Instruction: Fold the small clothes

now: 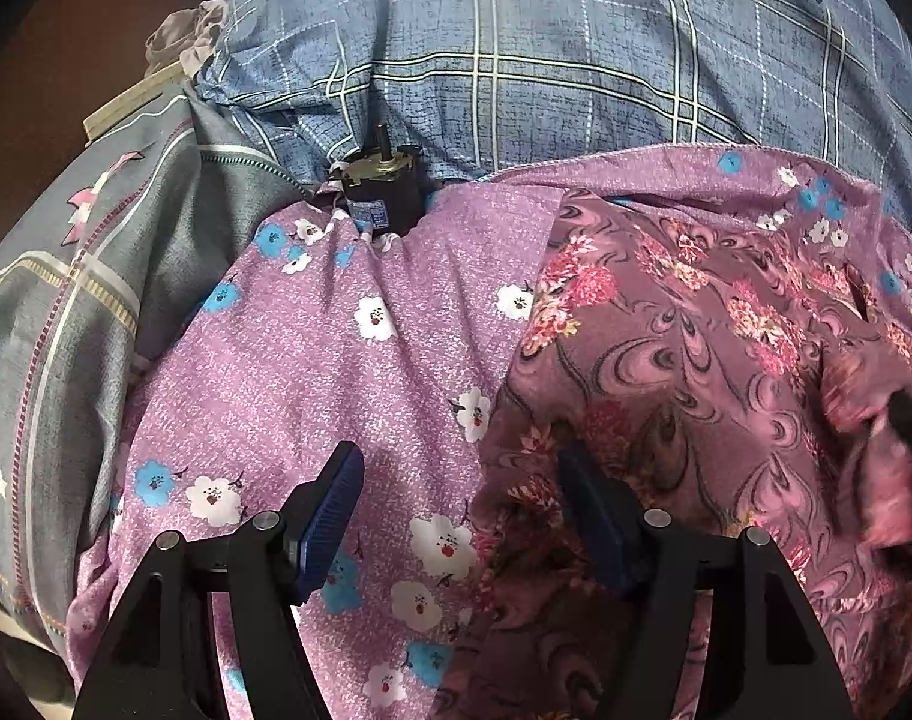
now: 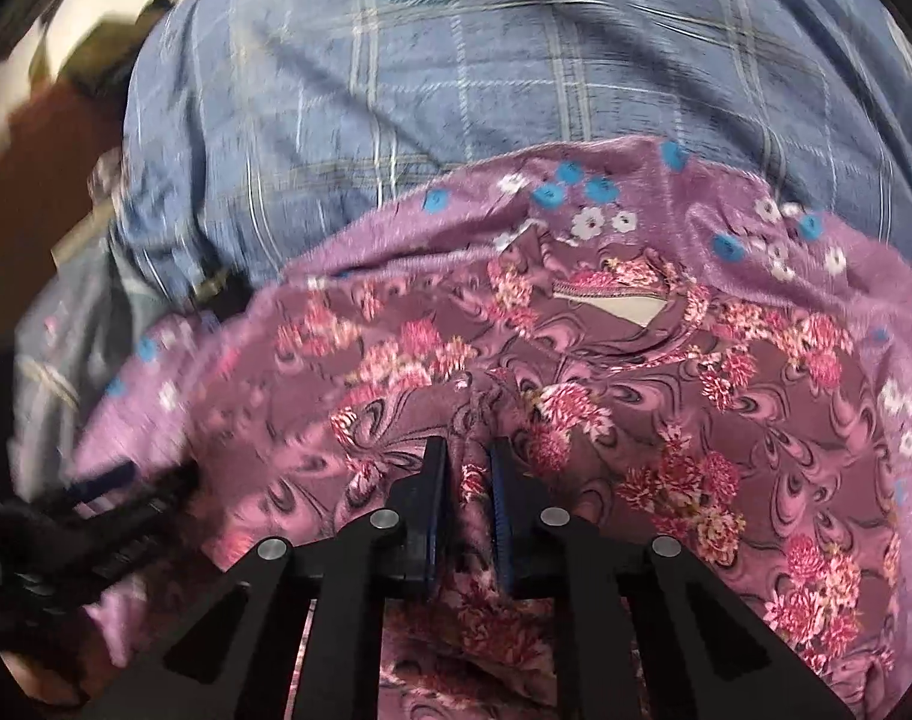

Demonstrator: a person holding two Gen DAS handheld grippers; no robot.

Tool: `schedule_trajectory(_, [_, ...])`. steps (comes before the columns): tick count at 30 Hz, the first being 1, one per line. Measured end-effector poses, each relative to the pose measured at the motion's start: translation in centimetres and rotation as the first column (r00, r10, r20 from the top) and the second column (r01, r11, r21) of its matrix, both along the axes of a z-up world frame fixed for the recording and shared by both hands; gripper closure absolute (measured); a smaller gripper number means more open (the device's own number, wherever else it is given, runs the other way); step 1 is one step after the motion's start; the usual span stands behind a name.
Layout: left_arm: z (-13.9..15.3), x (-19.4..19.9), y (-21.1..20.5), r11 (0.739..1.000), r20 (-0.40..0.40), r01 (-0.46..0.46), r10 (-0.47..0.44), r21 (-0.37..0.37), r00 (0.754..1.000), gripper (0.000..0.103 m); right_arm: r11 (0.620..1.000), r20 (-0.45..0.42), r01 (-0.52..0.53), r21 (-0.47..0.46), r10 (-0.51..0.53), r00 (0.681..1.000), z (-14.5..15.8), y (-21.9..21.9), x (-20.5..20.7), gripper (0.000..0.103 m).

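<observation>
The step in hand looks like the gathering of one edge for a fold. The right gripper (image 2: 467, 480) has its jaws pressed together on a bunched ridge of the mauve floral garment (image 2: 606, 396), which lies on the lilac flowered cloth (image 1: 348, 360) in the near middle of the scene, neckline toward the far side. The left gripper (image 1: 462, 510) hovers with jaws spread wide, holding nothing, over the garment's left edge where it meets the lilac cloth.

The next move probably calls for the left gripper to take that edge, so both can lift and lay the fabric over itself evenly — a one-sided pull would likely skew the fold.

Counted: two grippers, one mauve garment, one lilac cloth, one blue checked sheet (image 1: 546, 60) at the far side, one small dark motor-like object (image 1: 381, 186).
</observation>
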State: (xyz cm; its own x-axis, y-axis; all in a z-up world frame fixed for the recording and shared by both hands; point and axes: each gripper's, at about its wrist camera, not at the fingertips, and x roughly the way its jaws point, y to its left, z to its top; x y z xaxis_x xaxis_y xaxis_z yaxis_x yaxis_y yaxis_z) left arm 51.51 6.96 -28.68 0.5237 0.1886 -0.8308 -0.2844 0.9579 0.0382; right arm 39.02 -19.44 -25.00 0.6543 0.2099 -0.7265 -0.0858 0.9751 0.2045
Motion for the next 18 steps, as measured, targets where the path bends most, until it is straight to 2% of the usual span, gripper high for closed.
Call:
schedule_trajectory(2, [0.1, 0.0, -0.1, 1.000, 0.001, 0.006, -0.006, 0.012, 1.000, 0.037, 0.996, 0.011, 0.016, 0.089, -0.017, 1.000, 0.7, -1.5, 0.0, 0.090])
schedule_trajectory(4, [0.3, -0.1, -0.1, 1.000, 0.004, 0.009, -0.009, 0.012, 1.000, 0.037, 0.975, 0.013, 0.040, 0.218, -0.044, 0.999, 1.2, -3.6, 0.1, 0.089])
schedule_trajectory(6, [0.6, -0.3, 0.1, 1.000, 0.012, 0.006, -0.006, 0.006, 1.000, 0.037, 0.932, 0.002, 0.068, 0.357, -0.074, 0.997, 1.2, -6.2, 0.3, 0.089])
schedule_trajectory(8, [1.0, -0.5, 0.4, 1.000, 0.025, 0.006, -0.006, 0.005, 1.000, 0.037, 0.887, -0.031, 0.116, 0.448, -0.114, 0.993, 0.5, -8.8, 0.4, 0.090])
schedule_trajectory(14, [1.1, -0.5, 0.2, 1.000, 0.015, 0.021, -0.022, 0.007, 1.000, 0.037, 0.754, -0.165, 0.260, 0.603, -0.201, 0.966, -2.7, -15.4, 0.3, 0.089])
schedule_trajectory(15, [1.1, -0.5, 0.1, 1.000, 0.014, 0.024, -0.024, 0.007, 1.000, 0.037, 0.740, -0.184, 0.287, 0.609, -0.220, 0.958, -3.1, -16.5, 0.1, 0.089])
schedule_trajectory(16, [1.2, -0.5, 0.1, 1.000, 0.013, 0.028, -0.028, 0.010, 1.000, 0.037, 0.732, -0.199, 0.307, 0.609, -0.233, 0.952, -3.3, -17.3, -0.1, 0.084])
schedule_trajectory(18, [1.4, -0.6, 0.1, 0.999, 0.014, 0.031, -0.031, 0.020, 0.999, 0.037, 0.722, -0.224, 0.361, 0.590, -0.283, 0.933, -3.3, -19.3, -0.7, 0.083])
